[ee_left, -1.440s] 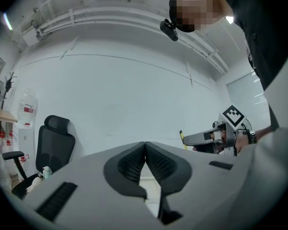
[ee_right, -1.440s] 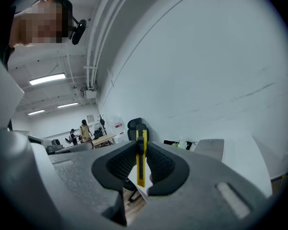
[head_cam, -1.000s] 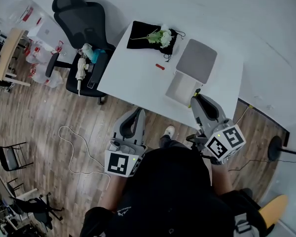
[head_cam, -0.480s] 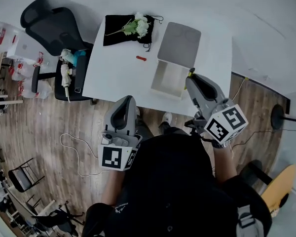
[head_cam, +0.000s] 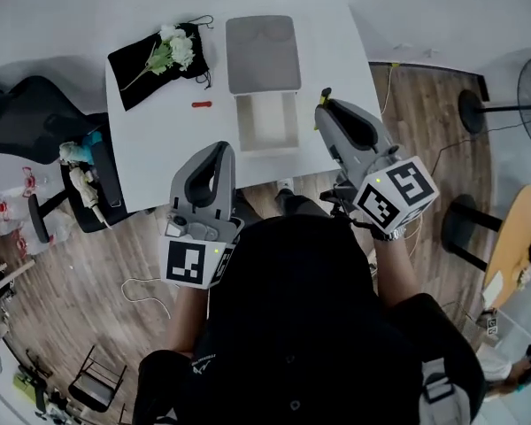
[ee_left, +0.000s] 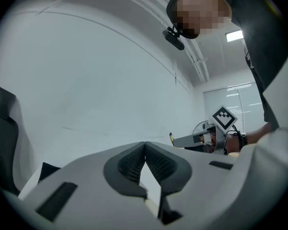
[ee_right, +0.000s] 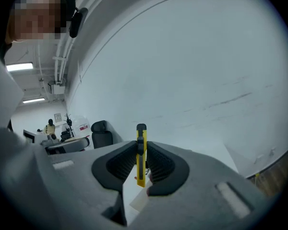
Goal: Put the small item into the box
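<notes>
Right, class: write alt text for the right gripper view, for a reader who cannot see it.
The right gripper has its dark ribbed jaws shut on a slim yellow item with a black slider, likely a utility knife, standing on edge between them. Behind are a white wall and, at left, a black office chair.

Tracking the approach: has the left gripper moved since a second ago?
Yes. In the head view the left gripper has gone forward: its tip was short of the near edge of the white table, and now it lies over the tabletop.
</notes>
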Demonstrator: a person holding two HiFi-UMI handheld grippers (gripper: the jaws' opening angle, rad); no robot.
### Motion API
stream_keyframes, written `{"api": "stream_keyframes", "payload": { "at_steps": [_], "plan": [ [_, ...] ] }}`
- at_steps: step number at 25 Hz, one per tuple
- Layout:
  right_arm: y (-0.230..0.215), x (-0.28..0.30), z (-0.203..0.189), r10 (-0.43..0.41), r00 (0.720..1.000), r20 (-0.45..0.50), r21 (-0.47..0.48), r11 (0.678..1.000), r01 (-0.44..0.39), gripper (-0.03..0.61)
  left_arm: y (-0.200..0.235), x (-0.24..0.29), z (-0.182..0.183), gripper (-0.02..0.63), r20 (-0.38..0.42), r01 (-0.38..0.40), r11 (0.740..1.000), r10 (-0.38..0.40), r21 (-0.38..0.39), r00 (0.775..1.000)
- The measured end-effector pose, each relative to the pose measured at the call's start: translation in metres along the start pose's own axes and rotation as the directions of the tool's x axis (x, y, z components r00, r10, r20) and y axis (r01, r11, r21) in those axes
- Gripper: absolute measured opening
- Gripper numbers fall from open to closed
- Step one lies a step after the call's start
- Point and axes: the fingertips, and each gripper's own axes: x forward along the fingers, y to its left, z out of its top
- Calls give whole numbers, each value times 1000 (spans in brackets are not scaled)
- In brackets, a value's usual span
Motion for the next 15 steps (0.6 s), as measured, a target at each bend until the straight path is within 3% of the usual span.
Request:
{"api": "stream_keyframes", "payload": {
  "at_steps": [9,15],
  "plan": [
    [0,19,-27,-136,985,-109,18,990,139,69,24,21,-7,5,-26,141,989,-142,-34,990],
    [-9,56,-60,-120,961,-249,35,990,133,69,31,34,-6,5,-33,177,984,-178,-35,983]
  ]
}}
